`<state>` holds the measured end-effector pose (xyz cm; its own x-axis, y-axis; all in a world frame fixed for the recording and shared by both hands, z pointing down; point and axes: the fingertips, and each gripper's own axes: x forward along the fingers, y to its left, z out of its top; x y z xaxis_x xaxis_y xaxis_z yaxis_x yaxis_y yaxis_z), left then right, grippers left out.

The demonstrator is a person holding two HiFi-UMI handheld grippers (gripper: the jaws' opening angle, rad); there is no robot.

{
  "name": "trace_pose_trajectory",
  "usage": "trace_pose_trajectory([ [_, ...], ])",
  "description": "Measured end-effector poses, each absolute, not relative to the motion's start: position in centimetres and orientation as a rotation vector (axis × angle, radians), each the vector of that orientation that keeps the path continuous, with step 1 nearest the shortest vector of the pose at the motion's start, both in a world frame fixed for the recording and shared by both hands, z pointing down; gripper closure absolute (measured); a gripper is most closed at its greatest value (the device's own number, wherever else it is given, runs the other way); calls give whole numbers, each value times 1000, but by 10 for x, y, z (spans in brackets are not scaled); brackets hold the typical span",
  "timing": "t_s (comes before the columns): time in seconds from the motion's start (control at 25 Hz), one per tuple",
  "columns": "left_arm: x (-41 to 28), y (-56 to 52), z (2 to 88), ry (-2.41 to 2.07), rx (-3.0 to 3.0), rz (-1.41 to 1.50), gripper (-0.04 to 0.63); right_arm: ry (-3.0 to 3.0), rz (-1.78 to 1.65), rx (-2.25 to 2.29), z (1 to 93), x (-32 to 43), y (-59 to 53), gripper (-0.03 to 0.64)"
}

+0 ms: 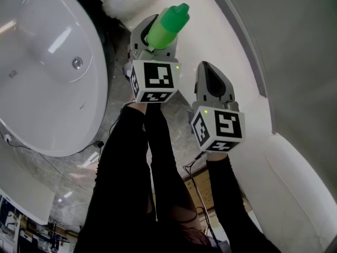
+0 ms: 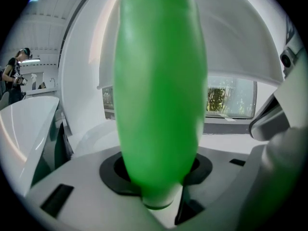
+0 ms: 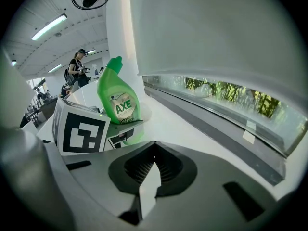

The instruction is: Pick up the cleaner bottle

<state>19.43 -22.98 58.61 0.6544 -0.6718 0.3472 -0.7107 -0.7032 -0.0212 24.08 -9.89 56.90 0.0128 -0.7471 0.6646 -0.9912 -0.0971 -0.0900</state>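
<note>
The green cleaner bottle (image 1: 167, 26) with its angled cap stands up out of my left gripper (image 1: 155, 40), whose jaws close on its lower body. In the left gripper view the bottle (image 2: 159, 90) fills the middle, wedged between the black pads of the left gripper (image 2: 156, 177). The right gripper view shows the labelled bottle (image 3: 118, 100) rising above the left gripper's marker cube (image 3: 79, 131). My right gripper (image 1: 206, 67) hovers just right of the left one, over the white ledge. Its jaws meet at a point with nothing between them, as the right gripper (image 3: 151, 165) also shows in its own view.
A white bathtub (image 1: 42, 62) with a metal drain (image 1: 77, 63) fills the left of the head view. A broad white ledge (image 1: 226, 36) runs under both grippers, bordered by a long window frame (image 3: 216, 114). A person (image 3: 79, 64) stands far off.
</note>
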Motion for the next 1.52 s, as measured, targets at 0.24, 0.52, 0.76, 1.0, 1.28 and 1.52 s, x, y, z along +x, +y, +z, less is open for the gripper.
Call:
trace_pose_trajectory([
  [0.24,186,-240,542,-1176,2763,463,397,-1793,779,1907,542,234,-106,615],
  [0.52,172,-246,492,-1183,2802,447,397,-1822,734,1937,505,228,-115,615],
  [0.76,157,-249,445,-1199,2822,439,398,-1852,691,1951,467,221,-125,615],
  [1.0,134,-252,402,-1273,2825,389,399,-1915,640,1931,440,206,-140,615],
  [1.28,90,-243,354,-1343,2785,357,399,-1967,606,1890,404,172,-146,615],
  [1.52,43,-238,323,-1419,2746,335,399,-2025,566,1838,376,137,-154,615],
])
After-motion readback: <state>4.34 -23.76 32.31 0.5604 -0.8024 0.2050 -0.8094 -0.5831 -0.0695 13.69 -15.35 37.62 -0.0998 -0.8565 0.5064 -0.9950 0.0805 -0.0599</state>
